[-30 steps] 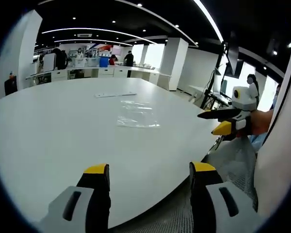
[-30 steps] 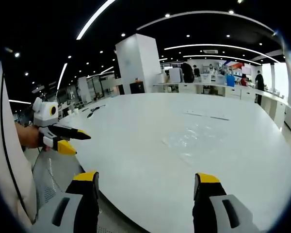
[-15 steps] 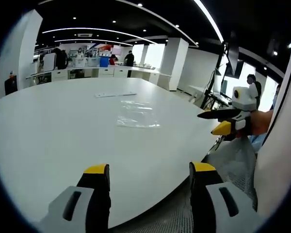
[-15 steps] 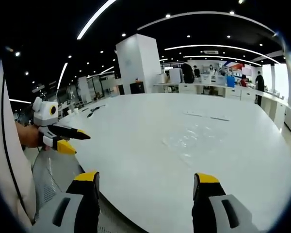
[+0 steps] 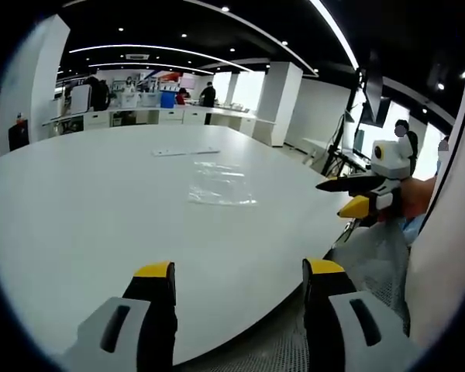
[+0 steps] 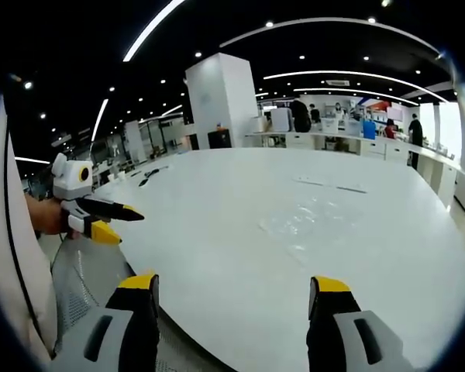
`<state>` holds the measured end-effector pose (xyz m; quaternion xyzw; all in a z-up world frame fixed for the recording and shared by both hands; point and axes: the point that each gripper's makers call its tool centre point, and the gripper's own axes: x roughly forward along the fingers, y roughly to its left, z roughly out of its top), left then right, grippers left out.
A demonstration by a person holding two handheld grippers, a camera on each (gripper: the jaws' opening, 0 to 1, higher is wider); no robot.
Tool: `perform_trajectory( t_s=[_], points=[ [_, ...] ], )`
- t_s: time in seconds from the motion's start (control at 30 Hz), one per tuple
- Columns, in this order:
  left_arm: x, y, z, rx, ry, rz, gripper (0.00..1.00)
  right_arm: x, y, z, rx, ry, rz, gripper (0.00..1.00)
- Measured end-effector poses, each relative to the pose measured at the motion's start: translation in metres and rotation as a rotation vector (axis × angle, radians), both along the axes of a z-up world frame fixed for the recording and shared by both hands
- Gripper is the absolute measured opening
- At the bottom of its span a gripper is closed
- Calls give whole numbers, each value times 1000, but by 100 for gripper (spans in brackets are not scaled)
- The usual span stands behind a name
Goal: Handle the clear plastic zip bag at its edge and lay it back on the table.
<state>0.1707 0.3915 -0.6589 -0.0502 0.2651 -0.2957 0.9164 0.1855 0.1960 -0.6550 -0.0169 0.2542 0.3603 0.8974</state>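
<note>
one clear zip bag point(image 5: 221, 184), one white table point(image 5: 85, 201), two grippers, left gripper point(image 5: 240, 298), right gripper point(image 6: 232, 310)

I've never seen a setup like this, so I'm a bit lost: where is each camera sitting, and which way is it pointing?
Left gripper view: rides on the left gripper, at the table's near edge, facing the plastic bag; the right gripper and holding hand show at right.
Right gripper view: rides on the right gripper, facing the bag; the left gripper and hand show at left.
Shared: table, bag, each other's gripper.
</note>
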Motion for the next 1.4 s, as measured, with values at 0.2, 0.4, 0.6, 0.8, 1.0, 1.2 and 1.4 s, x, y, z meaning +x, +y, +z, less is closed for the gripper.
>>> perform_trajectory(
  t_s=[0.2,0.4,0.6,0.8,1.0,1.2,1.4],
  points=[
    [2,5,-4,-1,-2,0,65,0,-1,0,-2,3,-2,79],
    [2,4,-3,-2,-3,-1,65,1,-2,-1,-5,6,-2,79],
    [1,4,-3,0,-5,-1,64,1,-3,-3,-12,11,-1,78],
    [1,3,-2,-1,-3,-2,65,2,-3,-4,-17,13,-1,78],
    [0,0,0,-2,1,-2,65,6,-3,-4,-24,15,5,78],
    [-1,-1,1,-3,3,2,65,13,-2,-3,-32,12,15,78],
    [1,2,1,-7,5,10,65,22,-3,-6,-47,14,27,78]
  ],
)
